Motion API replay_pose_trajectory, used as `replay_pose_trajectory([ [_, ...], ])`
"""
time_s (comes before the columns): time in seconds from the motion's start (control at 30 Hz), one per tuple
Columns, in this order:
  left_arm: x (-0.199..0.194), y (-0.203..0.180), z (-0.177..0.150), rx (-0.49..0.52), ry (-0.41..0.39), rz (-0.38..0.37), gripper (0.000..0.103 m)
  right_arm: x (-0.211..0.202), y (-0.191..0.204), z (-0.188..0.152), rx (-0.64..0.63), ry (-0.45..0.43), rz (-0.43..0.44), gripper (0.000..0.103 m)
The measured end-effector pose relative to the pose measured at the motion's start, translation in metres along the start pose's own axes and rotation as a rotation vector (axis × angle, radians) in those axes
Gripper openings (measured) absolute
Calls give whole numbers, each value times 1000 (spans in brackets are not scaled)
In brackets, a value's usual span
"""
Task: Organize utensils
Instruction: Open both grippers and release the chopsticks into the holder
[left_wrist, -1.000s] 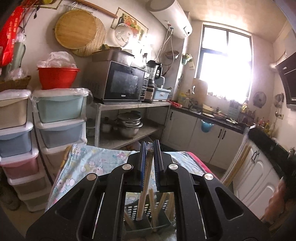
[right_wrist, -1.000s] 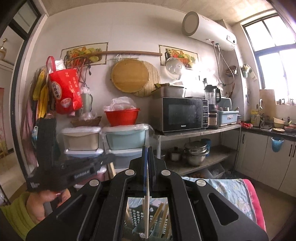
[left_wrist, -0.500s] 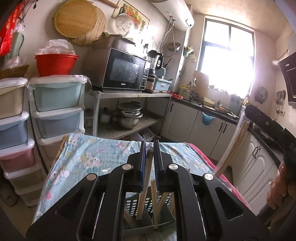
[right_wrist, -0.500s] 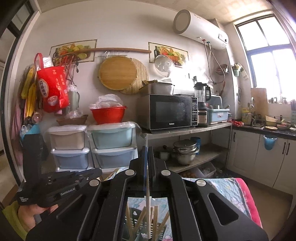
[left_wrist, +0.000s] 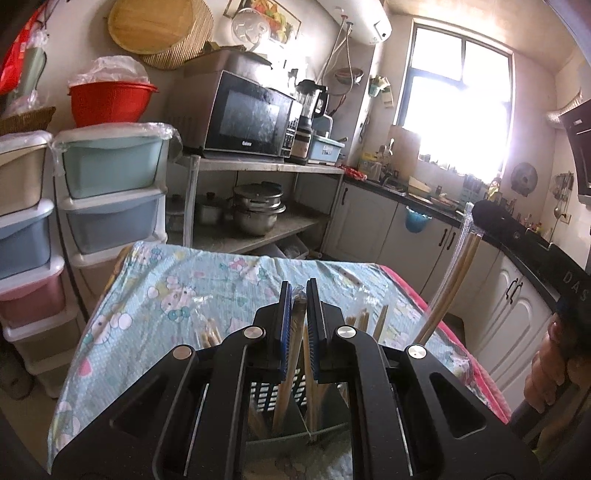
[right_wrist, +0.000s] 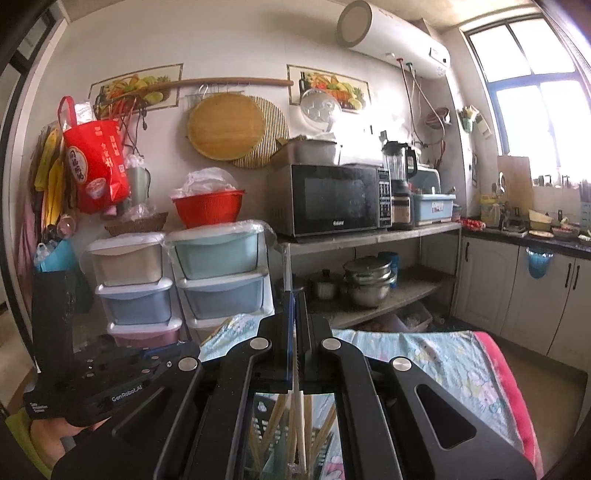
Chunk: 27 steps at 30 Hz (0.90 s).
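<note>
My left gripper (left_wrist: 298, 295) is shut on a wooden chopstick (left_wrist: 288, 365) that points down into a dark slotted utensil holder (left_wrist: 266, 397) holding several more chopsticks. My right gripper (right_wrist: 295, 299) is shut on a thin pair of chopsticks (right_wrist: 298, 417) over the same holder (right_wrist: 271, 435). In the left wrist view, the right gripper's wrapped chopsticks (left_wrist: 448, 291) slant down at the right. More chopsticks (left_wrist: 364, 317) lie on the blue cartoon tablecloth (left_wrist: 177, 291).
Stacked plastic drawers (left_wrist: 107, 195) stand left of the table. A metal shelf with a microwave (left_wrist: 247, 116) and pots (left_wrist: 256, 210) is behind it. White cabinets (left_wrist: 417, 236) line the right. The other hand-held gripper (right_wrist: 99, 380) shows at lower left.
Both grippers have dipped lower toward the holder with their chopsticks. The view of the table has grown. The right gripper has come closer on the left wrist view's right side.
</note>
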<state>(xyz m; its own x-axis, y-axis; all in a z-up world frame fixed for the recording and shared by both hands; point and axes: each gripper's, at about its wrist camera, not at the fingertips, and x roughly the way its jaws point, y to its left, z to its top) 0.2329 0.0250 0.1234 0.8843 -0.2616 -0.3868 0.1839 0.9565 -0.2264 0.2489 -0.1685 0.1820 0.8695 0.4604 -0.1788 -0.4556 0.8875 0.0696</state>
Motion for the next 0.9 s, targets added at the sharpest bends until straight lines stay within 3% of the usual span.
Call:
replay_pose_trajectory([
  [0.17,3,1,-8,-3,19,5,7,5,-3,-13,17,43,-5,3],
  [0.27,3,2,-13,-5,32,4,25,5,-5,-20,24,63,-6,12],
  [0.43,1,2,-21,-9,47,3,33,2,-7,-32,31,90,-6,17],
  [0.67,-9,6,-32,-29,43,7,62,-5,-10,-48,35,127,-9,27],
  [0.9,-20,1,-45,-29,46,-6,82,-16,-9,-66,41,166,-8,39],
])
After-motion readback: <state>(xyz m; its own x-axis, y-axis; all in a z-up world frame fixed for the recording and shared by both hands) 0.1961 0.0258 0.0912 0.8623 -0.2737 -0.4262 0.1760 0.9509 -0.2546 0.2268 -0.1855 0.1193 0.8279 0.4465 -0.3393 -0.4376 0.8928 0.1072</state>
